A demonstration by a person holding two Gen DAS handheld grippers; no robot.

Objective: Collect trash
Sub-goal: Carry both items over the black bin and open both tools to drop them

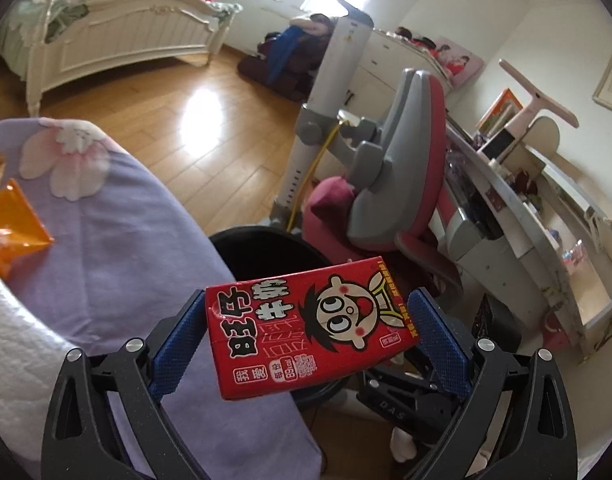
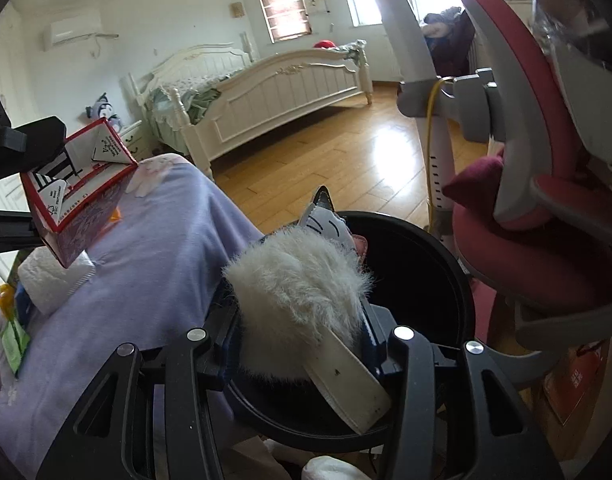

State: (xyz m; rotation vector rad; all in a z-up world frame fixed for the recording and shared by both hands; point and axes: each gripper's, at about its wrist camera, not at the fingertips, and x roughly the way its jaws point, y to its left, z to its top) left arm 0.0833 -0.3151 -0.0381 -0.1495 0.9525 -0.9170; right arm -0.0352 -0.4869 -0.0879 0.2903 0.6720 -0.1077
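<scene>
Between my left gripper's (image 1: 310, 332) blue pads sat the red carton (image 1: 310, 324), clamped, just short of the black bin (image 2: 446, 280). My right gripper (image 2: 301, 320), half open, pinched a furry slipper (image 2: 297, 292) over that bin. Drop-off step, I judged: next, carry the carton over the rim, then release.

The rectangular red milk carton (image 1: 312, 326) bears a cartoon face and black-and-white lettering. At ten o'clock, the lilac bedsheet (image 1: 117, 240) carries pale pink flowers; an orange crinkled wrapper (image 1: 13, 228) lies at nine. The fluffy white slipper (image 2: 301, 300) shows a grey cat face.
</scene>
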